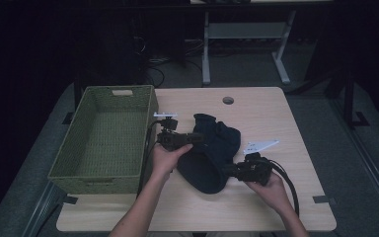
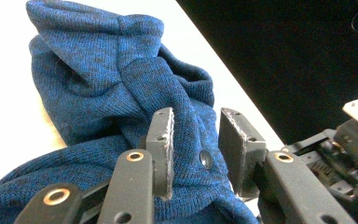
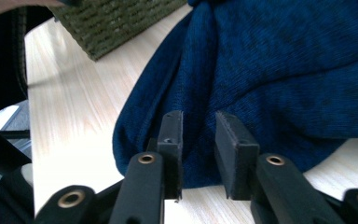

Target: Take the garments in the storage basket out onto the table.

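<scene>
L hand [image 1: 164,160] level at blue garment [image 1: 212,153], R hand [image 1: 271,190] opposite, both tongs inward

My matt black plastic jaws carry brass-coloured rivets. Dark blue knitted cloth garment [image 2: 121,93]: soft, ribbed. Pale wood-grain table [image 1: 276,118]: smooth, faintly glossy. Green woven basket [image 1: 81,143]: rough.

Pale wooden bench [image 1: 276,118]
A green woven basket [image 1: 106,138] sits at its left; a dark blue knitted garment [image 1: 214,148] lies mid-bench
</scene>
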### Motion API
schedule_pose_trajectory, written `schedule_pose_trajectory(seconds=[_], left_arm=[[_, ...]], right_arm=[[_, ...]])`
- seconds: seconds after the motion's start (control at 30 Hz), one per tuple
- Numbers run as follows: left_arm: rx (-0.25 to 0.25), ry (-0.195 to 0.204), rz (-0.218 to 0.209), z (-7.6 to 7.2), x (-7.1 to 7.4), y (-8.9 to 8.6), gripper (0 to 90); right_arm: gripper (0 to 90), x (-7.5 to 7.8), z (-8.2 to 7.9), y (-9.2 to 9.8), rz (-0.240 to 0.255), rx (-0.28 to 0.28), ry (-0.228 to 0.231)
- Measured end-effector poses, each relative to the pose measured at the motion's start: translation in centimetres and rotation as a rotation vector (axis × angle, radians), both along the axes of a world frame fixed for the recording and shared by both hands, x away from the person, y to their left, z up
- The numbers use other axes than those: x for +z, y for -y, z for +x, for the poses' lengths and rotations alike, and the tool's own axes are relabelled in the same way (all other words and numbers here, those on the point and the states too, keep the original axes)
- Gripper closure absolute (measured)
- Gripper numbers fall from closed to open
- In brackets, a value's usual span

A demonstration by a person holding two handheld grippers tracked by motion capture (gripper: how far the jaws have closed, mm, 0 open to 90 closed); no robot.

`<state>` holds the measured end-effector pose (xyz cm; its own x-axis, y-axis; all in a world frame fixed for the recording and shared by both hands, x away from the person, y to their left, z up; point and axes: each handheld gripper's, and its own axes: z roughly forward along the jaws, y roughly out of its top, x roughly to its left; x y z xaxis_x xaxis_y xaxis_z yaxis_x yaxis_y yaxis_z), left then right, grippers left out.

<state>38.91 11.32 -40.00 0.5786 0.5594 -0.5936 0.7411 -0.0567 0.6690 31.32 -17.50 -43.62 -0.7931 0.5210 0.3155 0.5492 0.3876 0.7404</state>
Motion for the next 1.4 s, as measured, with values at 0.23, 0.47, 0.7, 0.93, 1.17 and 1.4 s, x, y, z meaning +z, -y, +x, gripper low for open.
schedule_pose_trajectory(seconds=[0.23, 0.47, 0.7, 0.93, 1.17, 1.4], left_arm=[[0.004, 0.002, 0.003, 0.0, 0.0, 0.0, 66.0], [0.004, 0.001, 0.009, -0.1, -0.1, 0.1, 66.0], [0.007, 0.003, 0.014, -0.2, -0.2, 0.1, 66.0], [0.003, -0.002, 0.022, -0.4, -0.6, 0.3, 65.8], [-0.001, -0.009, 0.034, -0.8, -1.2, 0.4, 65.8], [-0.017, -0.019, 0.042, -1.5, -2.1, 0.7, 66.3]], right_arm=[[79.4, -1.6, 0.7, -1.3, -0.050, 0.014, -0.057], [86.2, -2.9, 0.8, -2.2, -0.128, 0.045, -0.086], [89.7, -3.1, 0.9, -1.8, -0.161, 0.068, -0.102], [89.8, -2.9, 0.9, -1.2, -0.183, 0.091, -0.111], [89.7, -2.8, 0.9, 0.2, -0.202, 0.116, -0.114], [89.7, -2.7, 0.8, 1.9, -0.224, 0.120, -0.118]])
